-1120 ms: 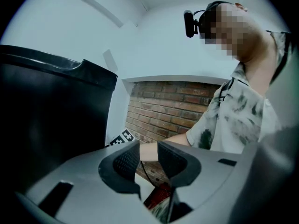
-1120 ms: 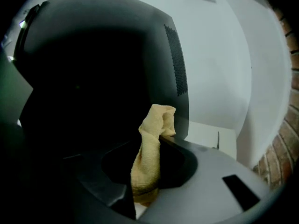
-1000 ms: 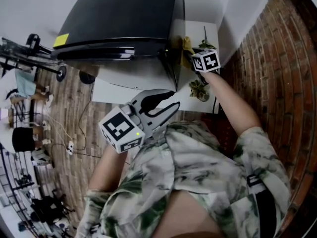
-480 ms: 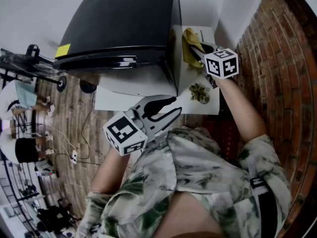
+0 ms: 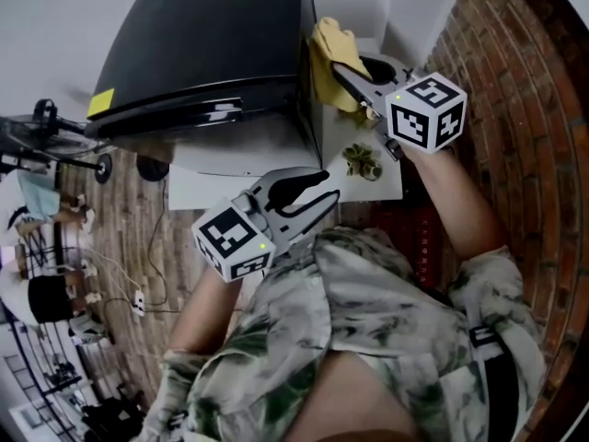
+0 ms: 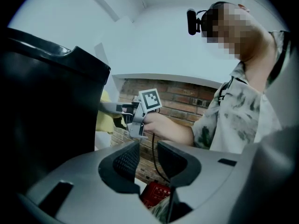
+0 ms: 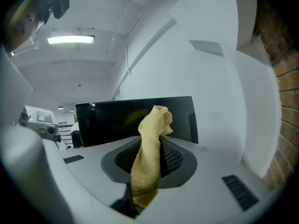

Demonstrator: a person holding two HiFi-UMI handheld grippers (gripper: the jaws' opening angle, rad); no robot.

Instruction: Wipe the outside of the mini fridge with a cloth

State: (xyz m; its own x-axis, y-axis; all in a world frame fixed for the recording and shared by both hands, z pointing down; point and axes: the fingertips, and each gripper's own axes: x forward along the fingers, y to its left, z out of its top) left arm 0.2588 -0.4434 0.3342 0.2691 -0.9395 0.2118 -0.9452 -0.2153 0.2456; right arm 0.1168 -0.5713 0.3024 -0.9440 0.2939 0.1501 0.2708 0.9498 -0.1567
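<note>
At the mini fridge's [image 5: 202,49] 3 o'clock a yellow cloth [image 5: 328,52] is clamped by the right gripper [image 5: 342,72], near a plant [image 5: 361,162]. The left gripper [image 5: 324,188] is seen slightly open, empty

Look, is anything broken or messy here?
Nothing stands out. The cloth is bunched up, but only because the right gripper pinches it beside the fridge. The left gripper is open and empty.

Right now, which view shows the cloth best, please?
Right gripper view: the cloth is centred, pinched in the right gripper. Head view shows it bunched beside the fridge; left gripper view, only a yellow sliver.
</note>
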